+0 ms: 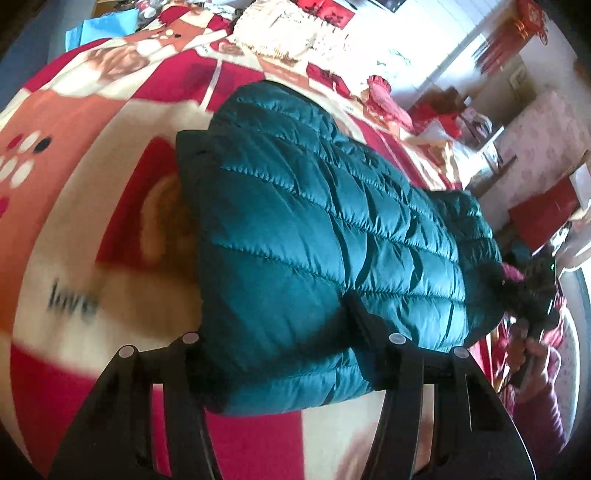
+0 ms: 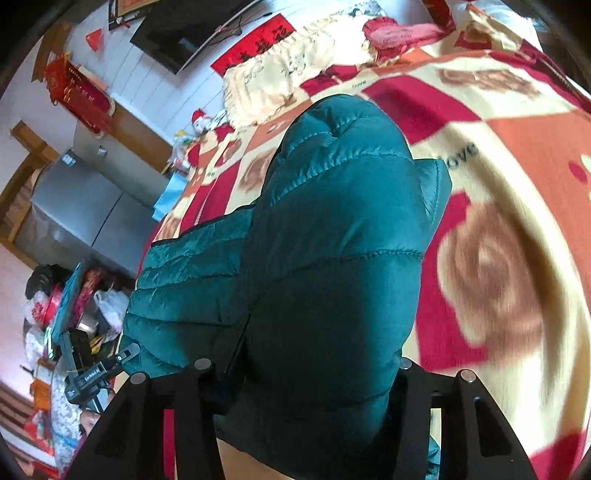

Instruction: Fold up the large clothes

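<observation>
A teal quilted puffer jacket (image 1: 325,229) is held up over the bed, folded into a thick bundle. In the left wrist view my left gripper (image 1: 291,354) is shut on the jacket's near edge, with padded fabric bulging between the fingers. In the right wrist view the jacket (image 2: 325,258) fills the middle, and my right gripper (image 2: 303,373) is shut on its other end. The right gripper also shows at the far right of the left wrist view (image 1: 532,295), held by a hand. The left gripper shows at the lower left of the right wrist view (image 2: 103,373).
A red, orange and cream patterned blanket (image 1: 92,184) covers the bed under the jacket. A cream fringed cloth (image 1: 280,33) and a red cushion (image 1: 384,96) lie at the bed's far end. A grey fridge (image 2: 81,210) and cluttered bags (image 2: 66,306) stand beside the bed.
</observation>
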Demonstrator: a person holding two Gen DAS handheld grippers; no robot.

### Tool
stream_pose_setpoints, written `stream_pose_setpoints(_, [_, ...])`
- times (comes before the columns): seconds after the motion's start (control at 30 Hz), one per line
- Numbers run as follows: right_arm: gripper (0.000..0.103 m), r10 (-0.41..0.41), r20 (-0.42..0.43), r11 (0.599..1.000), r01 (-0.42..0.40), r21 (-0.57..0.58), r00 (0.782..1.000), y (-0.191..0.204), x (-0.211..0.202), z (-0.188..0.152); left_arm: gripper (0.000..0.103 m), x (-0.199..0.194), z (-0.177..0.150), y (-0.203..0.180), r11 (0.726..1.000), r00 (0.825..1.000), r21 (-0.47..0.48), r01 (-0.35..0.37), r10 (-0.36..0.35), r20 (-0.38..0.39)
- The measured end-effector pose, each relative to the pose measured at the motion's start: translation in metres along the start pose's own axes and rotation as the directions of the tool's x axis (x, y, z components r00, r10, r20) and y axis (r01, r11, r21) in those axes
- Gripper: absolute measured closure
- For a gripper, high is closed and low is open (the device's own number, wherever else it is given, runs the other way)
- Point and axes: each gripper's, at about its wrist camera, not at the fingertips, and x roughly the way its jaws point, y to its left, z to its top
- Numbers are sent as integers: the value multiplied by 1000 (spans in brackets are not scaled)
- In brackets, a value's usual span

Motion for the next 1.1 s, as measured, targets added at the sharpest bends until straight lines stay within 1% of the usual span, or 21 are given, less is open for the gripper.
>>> stream_pose_setpoints(0.1, [52,31,-43,999,-31,8,999,4,-10,-20,48,-14,-26,3,1000,1000,-4,-13,13,-22])
stream_pose_setpoints(0.2, [52,23,-79,1000,-24,-2,997,5,-16,-39,47,-17,-40,6,999,999,-11,-30,30,-27])
stream_pose_setpoints(0.27, [46,-17,-86,1000,17,-3,996,2,-16,-48,41,-11,-44,7,998,998,-18,-53,53,-21])
stream_pose_setpoints(0.3, [43,-68,-85,998,68,2,994,-3,-13,-52,34,-9,-47,8,997,998,-31,-65,64,-10])
stream_pose_setpoints(0.33, [35,-119,-78,993,119,-7,990,-7,-10,-55,31,-7,-49,9,996,997,-49,-76,77,4])
stream_pose_setpoints(0.37, [28,-149,-67,989,149,-17,986,-10,-6,-56,29,-7,-51,10,994,996,-68,-87,88,14])
stream_pose_setpoints(0.4, [25,-167,-55,986,166,-13,984,-13,-2,-59,26,-8,-52,9,991,994,-84,-106,108,22])
stream_pose_setpoints(0.47, [25,-175,-39,984,175,10,984,-14,-1,-60,26,-13,-55,4,987,990,-83,-136,139,37])
stream_pose_setpoints(0.57, [25,-216,-11,976,216,-9,976,-5,-16,-64,26,-30,-60,-11,975,970,-45,-219,223,97])
stream_pose_setpoints(0.6, [25,-237,8,971,237,-29,971,1,-24,-64,26,-35,-62,-15,969,962,-30,-244,246,119])
stream_pose_setpoints(0.63, [25,-256,31,965,257,-49,966,8,-33,-67,26,-40,-64,-23,961,950,-15,-276,275,148])
stream_pose_setpoints(0.67, [25,-264,48,962,266,-60,963,12,-44,-71,26,-46,-65,-29,956,942,-3,-294,290,170])
stream_pose_setpoints(0.77, [25,-272,87,957,278,-77,958,27,-64,-79,26,-55,-69,-45,948,929,29,-318,306,208])
stream_pose_setpoints(0.8, [25,-269,106,956,279,-90,957,35,-71,-83,26,-57,-71,-51,943,924,39,-330,314,219])
stream_pose_setpoints(0.87, [25,-248,128,958,263,-117,960,49,-77,-90,26,-59,-75,-64,930,908,56,-362,339,245])
stream_pose_setpoints(0.93, [24,-245,152,954,266,-140,958,67,-80,-100,26,-60,-78,-74,927,902,60,-370,343,261])
stream_pose_setpoints(1.03, [20,-260,195,935,297,-195,946,95,-76,-118,26,-58,-79,-85,928,904,66,-367,339,261])
stream_pose_setpoints(1.1, [19,-277,219,918,325,-227,936,111,-72,-127,26,-56,-81,-92,919,895,74,-387,355,271])
